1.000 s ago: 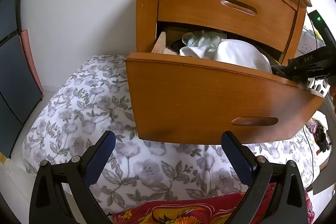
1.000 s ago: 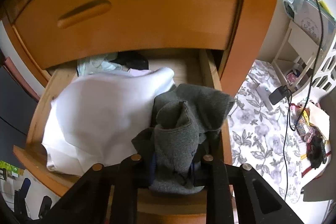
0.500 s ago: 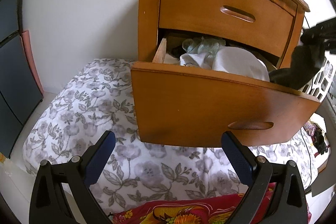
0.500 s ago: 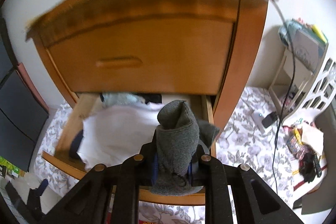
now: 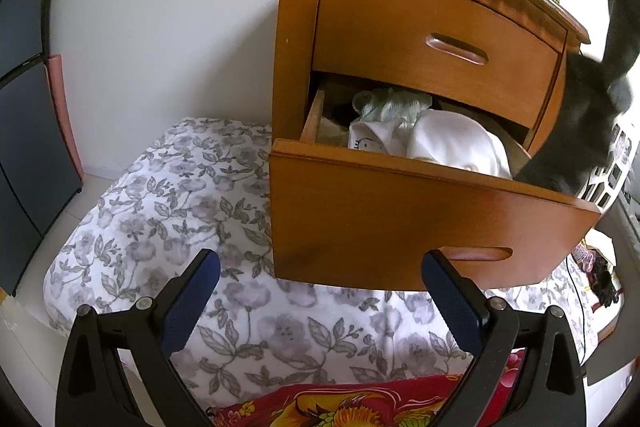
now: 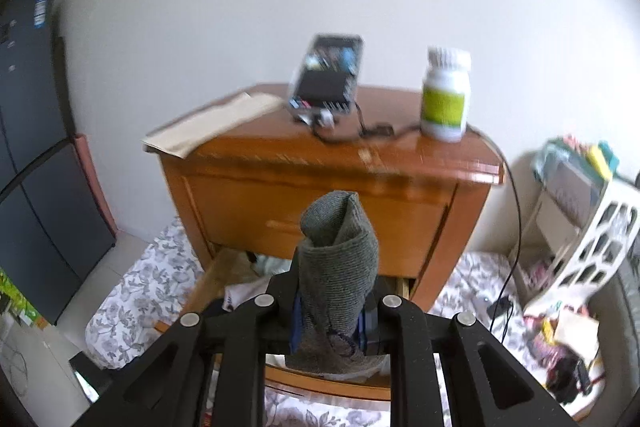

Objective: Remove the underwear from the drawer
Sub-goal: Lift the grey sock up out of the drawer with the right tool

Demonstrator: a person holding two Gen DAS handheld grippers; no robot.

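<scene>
My right gripper point(image 6: 330, 319) is shut on grey underwear point(image 6: 338, 267), lifted high above the open lower drawer point(image 6: 320, 383) of the wooden nightstand point(image 6: 328, 187). In the left wrist view the grey underwear point(image 5: 576, 131) hangs dark at the right, its lower end still touching the drawer's right corner. The drawer point(image 5: 400, 223) stands pulled out, holding a white garment point(image 5: 444, 143) and a pale green one point(image 5: 392, 103). My left gripper point(image 5: 320, 303) is open and empty, low in front of the drawer, above a floral quilt point(image 5: 168, 203).
On the nightstand top stand a white bottle with a green label point(image 6: 445, 95), a small electronic device with a cable point(image 6: 326, 79) and a paper point(image 6: 212, 123). A white lattice rack point(image 6: 592, 251) with clutter is at the right. A dark cabinet point(image 5: 28, 131) is at the left.
My right gripper has risen from inside the drawer to above the nightstand, pulling the grey underwear up with it. My left gripper has drawn back slightly and stays open.
</scene>
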